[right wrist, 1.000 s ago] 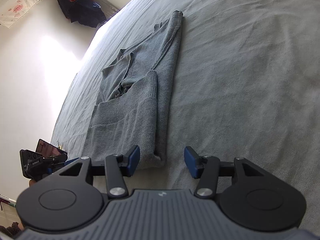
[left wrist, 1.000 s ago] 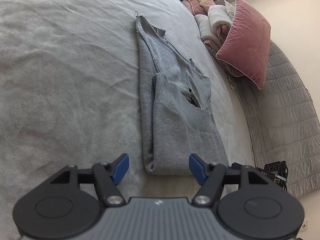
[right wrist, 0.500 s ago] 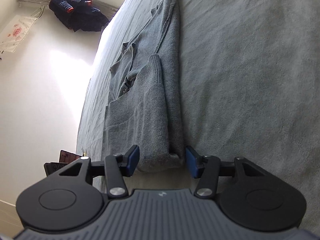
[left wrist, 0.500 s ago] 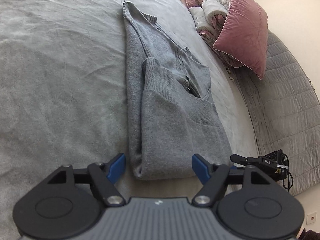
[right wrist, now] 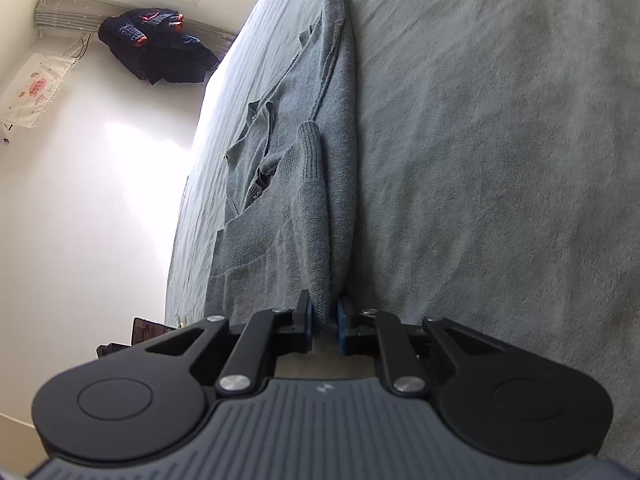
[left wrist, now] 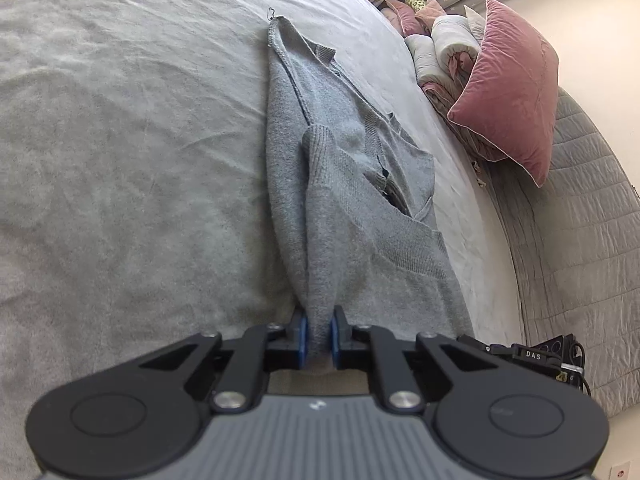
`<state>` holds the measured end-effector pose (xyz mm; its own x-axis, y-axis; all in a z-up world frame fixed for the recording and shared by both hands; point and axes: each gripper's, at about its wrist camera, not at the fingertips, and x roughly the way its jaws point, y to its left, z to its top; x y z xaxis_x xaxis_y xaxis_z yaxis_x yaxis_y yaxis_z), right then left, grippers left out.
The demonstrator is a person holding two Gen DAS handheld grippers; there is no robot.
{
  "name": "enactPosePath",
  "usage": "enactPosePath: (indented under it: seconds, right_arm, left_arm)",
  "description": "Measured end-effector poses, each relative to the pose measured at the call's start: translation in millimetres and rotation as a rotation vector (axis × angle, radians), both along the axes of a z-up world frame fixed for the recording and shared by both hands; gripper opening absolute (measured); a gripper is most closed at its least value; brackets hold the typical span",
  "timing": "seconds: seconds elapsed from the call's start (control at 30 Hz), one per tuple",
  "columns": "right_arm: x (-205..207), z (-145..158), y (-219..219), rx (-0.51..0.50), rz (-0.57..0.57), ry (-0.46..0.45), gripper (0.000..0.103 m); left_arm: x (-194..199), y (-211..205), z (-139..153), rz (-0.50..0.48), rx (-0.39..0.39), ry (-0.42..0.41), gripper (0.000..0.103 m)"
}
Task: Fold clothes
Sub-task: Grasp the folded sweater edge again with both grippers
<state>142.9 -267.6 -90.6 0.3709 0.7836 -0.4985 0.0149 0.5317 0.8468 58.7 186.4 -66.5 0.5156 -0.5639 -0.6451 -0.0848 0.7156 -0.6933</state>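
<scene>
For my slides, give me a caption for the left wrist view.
Left gripper closing its jaws on the near edge of a partly folded grey sweater on the bed.

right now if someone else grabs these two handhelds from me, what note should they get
Left claw: closing, pads pinching the near edge of the grey sweater.
Right claw: closing, also gripping cloth on the sweater's near edge.
Sweater: lies lengthwise on the grey bed cover, running away from both claws. It is already folded into a narrow strip, with a sleeve cuff laid on top.
Done: sides and sleeve folded in, both near-edge grips taken.
Left: probably lift the near end and carry it toward the far end to fold it in half, then set it down and flatten it.
</scene>
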Motion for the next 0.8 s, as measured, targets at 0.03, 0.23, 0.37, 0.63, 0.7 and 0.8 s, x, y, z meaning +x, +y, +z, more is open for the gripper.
enactPosePath:
  seconds: [0.03, 0.23, 0.37, 0.63, 0.7, 0.8]
  right_arm:
    - [-1.9, 2.2, -1.7, -0.001, 0.0, 0.001, 0.013]
    - [-17.0, -1.4, -6.0, 0.002, -0.003, 0.039, 0.013]
    - [-38.3, -0.2, -10.4, -0.016, 0.014, 0.082, 0.014]
    - [-80.6, 5.8, -14.7, -0.056, 0.06, 0.112, 0.015]
    - [-81.4, 4.2, -11.4, -0.074, 0.068, 0.109, 0.017]
    - [-81.3, -1.0, -6.1, -0.128, 0.079, 0.111, 0.022]
  left_arm:
    - [-1.9, 1.0, 1.9, -0.003, -0.006, 0.009, 0.011]
    - [-29.5, 0.4, 8.8, -0.043, -0.017, 0.057, 0.011]
    - [-60.0, -4.4, 12.0, -0.075, -0.017, 0.08, 0.011]
    - [-117.3, -5.6, 12.3, -0.096, -0.04, 0.091, 0.012]
    - [-120.6, -6.8, 6.7, -0.097, -0.019, 0.087, 0.013]
    - [-116.8, -9.4, -4.1, -0.11, 0.02, 0.108, 0.025]
